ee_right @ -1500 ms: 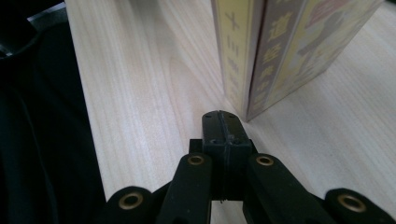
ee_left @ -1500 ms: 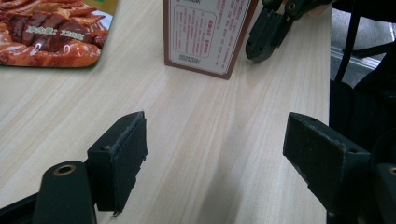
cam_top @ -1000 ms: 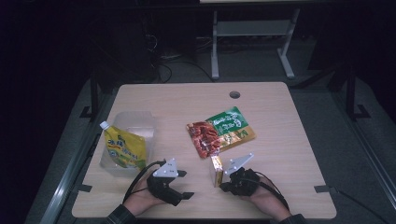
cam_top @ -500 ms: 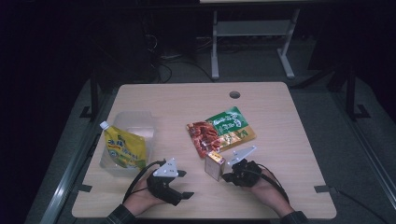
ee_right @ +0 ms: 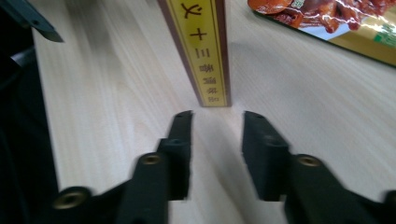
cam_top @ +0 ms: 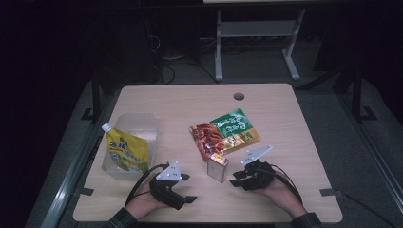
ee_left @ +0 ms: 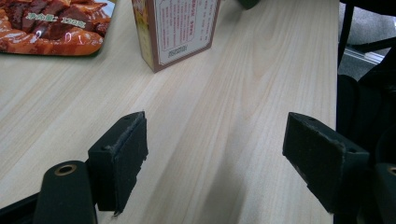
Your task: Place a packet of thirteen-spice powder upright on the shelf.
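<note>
High view, right side: gripping anything with the right gripper (cam_top: 236,178)?
No, released. Jaws just been opening, now partly apart, with nothing between them. Aimed at the small box (cam_top: 217,167), with the tips just beside it.
Touching it?
Cannot tell from above. Too close to separate there.
And from the right gripper view?
Looking along both black jaws of the right gripper (ee_right: 217,126) at the narrow yellow side of the small box (ee_right: 203,51). Pads stopping a little short of its bottom edge, with bare wood between them. So apart, not touching.
Standing where, on the table (cam_top: 285,123)?
Near the front edge, about the middle, upright on one end. Placed between the two grippers, nearer to the right one. Just behind it, lying flat, a red and green snack packet (cam_top: 225,135), with its near corner very close to the box.
And the left gripper (cam_top: 188,187)?
Released as well. Jaws spread wide, over bare wood, holding nothing.
Confirmed from the left gripper view?
Yes. Wide gap between the jaws of the left gripper (ee_left: 215,154), table grain only inside. Small box (ee_left: 180,28) farther ahead, well apart from the pads, and the snack packet (ee_left: 51,28) beside it at the upper left.
Anything more on the table?
A yellow pouch (cam_top: 124,153) with a white spout, lying across a clear container (cam_top: 138,124) at the left side, just beyond the left gripper and well apart from the box
</note>
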Demonstrator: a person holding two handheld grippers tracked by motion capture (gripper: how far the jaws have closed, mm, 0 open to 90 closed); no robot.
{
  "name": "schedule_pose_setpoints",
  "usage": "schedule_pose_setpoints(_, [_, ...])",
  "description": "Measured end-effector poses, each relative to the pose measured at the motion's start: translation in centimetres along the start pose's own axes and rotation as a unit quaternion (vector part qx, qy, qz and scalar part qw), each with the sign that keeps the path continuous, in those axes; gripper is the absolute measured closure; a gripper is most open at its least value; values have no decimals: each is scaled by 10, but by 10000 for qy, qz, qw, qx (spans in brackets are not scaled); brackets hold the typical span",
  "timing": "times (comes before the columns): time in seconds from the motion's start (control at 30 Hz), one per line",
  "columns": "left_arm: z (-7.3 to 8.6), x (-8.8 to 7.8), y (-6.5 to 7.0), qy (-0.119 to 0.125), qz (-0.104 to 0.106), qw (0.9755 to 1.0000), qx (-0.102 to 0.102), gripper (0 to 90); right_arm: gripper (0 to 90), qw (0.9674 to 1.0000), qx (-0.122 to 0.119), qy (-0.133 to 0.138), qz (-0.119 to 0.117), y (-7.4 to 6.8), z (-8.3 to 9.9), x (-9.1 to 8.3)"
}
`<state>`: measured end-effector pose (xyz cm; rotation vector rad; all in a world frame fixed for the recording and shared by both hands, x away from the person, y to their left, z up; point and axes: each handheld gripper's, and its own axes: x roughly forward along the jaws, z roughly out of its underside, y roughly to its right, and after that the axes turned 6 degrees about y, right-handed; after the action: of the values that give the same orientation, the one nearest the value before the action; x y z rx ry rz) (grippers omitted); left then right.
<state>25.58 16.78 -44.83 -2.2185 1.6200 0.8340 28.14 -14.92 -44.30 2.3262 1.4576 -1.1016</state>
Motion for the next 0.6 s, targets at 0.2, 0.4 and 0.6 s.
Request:
schedule_pose_setpoints(0.2, [0, 3, 0, -7, -44, 10000, 6, 180, 483, 9993, 19, 365, 20, -13, -12, -16])
schedule_pose_setpoints(0.4, [0, 0, 2, -123, 18, 9999, -9, 152, 433, 9983, -143, 541, 135, -17, -33, -17])
schedule_pose_setpoints(0.6, [3, -7, 8, -11, -9, 9999, -134, 151, 402, 9982, -266, 525, 107, -19, -47, -7])
